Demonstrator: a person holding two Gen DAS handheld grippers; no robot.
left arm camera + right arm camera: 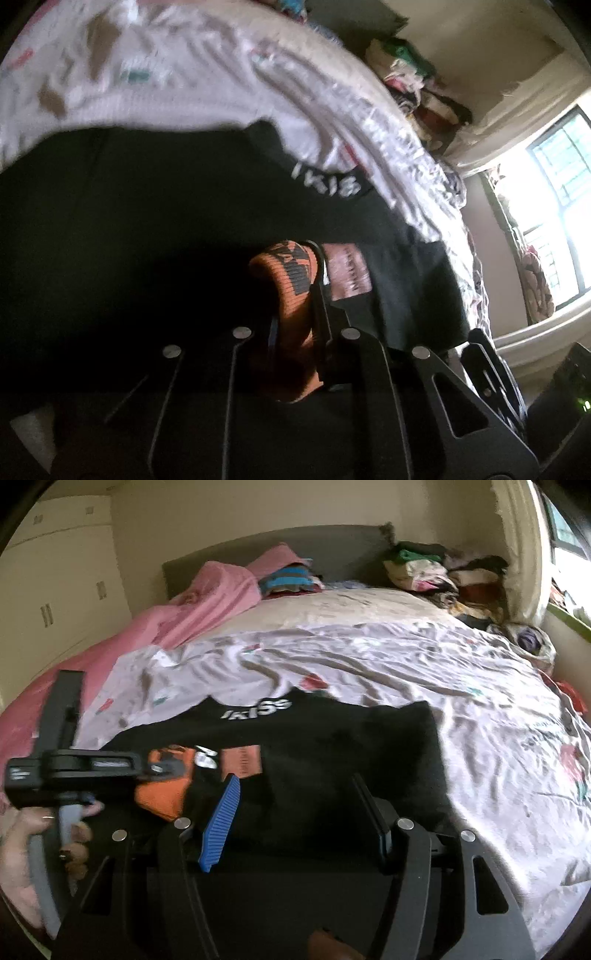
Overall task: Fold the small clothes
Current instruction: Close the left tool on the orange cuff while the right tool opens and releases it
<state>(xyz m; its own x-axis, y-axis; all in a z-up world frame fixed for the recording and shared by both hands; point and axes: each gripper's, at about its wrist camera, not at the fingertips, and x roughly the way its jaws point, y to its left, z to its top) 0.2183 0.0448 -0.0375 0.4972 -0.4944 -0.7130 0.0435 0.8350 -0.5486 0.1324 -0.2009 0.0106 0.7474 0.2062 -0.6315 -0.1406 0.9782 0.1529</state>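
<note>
Right wrist | right tool (295, 805) apart | left tool (177, 771) clamped on orange waistband (162, 797)

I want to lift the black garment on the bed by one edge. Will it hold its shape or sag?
The black garment would likely sag: it lies flat and follows the rumpled sheet. It looks like thin, light fabric, so one claw should manage it. The far side may drag and bunch rather than slide cleanly.

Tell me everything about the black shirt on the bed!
The black shirt looks like soft cloth and lies spread fairly flat on the wrinkled floral sheet. White letters run near its far edge, and a pinkish-orange patch sits near its middle. The left tool, with orange fingers, is shut on it. The right tool hangs open above it.
</note>
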